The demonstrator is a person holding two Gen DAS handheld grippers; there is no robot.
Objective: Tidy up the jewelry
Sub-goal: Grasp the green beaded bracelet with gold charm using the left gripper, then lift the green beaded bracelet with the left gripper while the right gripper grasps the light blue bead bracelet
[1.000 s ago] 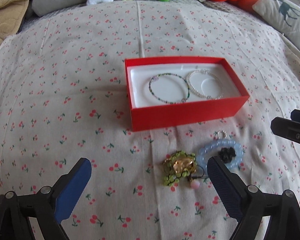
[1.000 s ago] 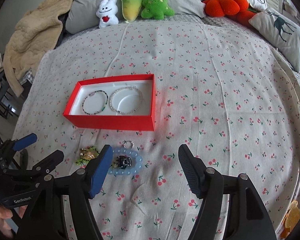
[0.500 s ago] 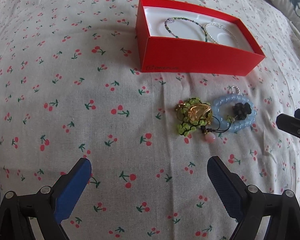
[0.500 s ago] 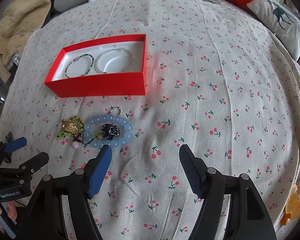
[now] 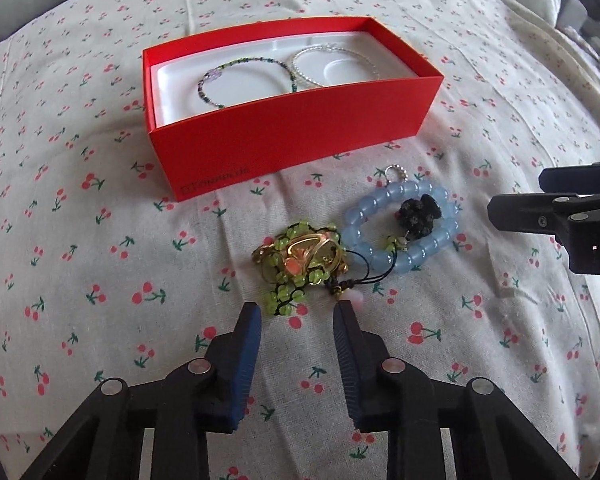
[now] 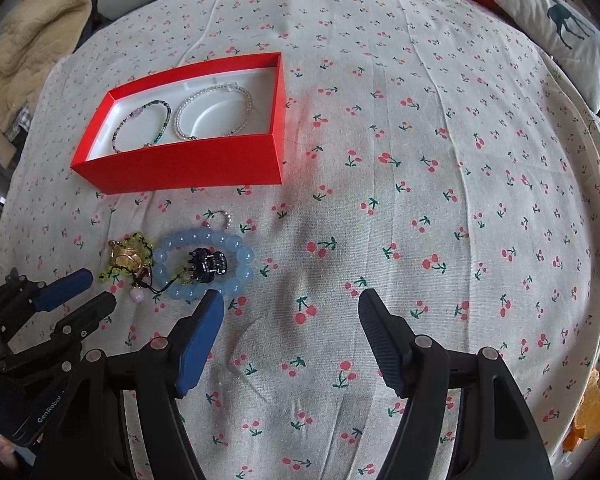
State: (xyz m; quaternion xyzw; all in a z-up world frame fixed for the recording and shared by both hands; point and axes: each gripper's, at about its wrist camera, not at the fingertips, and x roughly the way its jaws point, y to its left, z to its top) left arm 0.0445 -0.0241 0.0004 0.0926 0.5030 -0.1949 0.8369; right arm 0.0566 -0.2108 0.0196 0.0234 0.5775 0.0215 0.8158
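Two loose pieces sit on the cherry-print bedspread (image 5: 100,240) just in front of the red box (image 5: 292,136): a green-bead bracelet with gold rings (image 5: 300,260) and, touching it on the right through a black cord, a chunky blue bead bracelet (image 5: 404,224) with a little black claw clip (image 5: 418,212) lying inside its loop. A small silver ring (image 5: 396,172) lies at the blue one's far edge, and a pink bead (image 5: 356,300) dangles off the cord.

The left gripper (image 5: 298,312) hangs right at the near edge of the green bracelet. Its blue pads are closing in, but nothing is pinched: the beads lie just past the tips, and only the pink bead is right up against the right fingertip (image 5: 342,312). The right gripper (image 6: 290,304) is over bare sheet just right of the blue bracelet, jaws wide apart with only fabric between them; its left pad (image 6: 204,320) is near the blue beads, not clearly touching.

Inside the box on the white insert there's a thin green-and-purple bracelet (image 5: 244,80) and a clear bead one (image 5: 332,64) side by side.

Compared to a second ago, the left pads were spread way out near the frame edges and now they're narrowed to a small gap, and both cameras have dropped closer, so the jewelry looks much bigger. None of the jewelry has moved.
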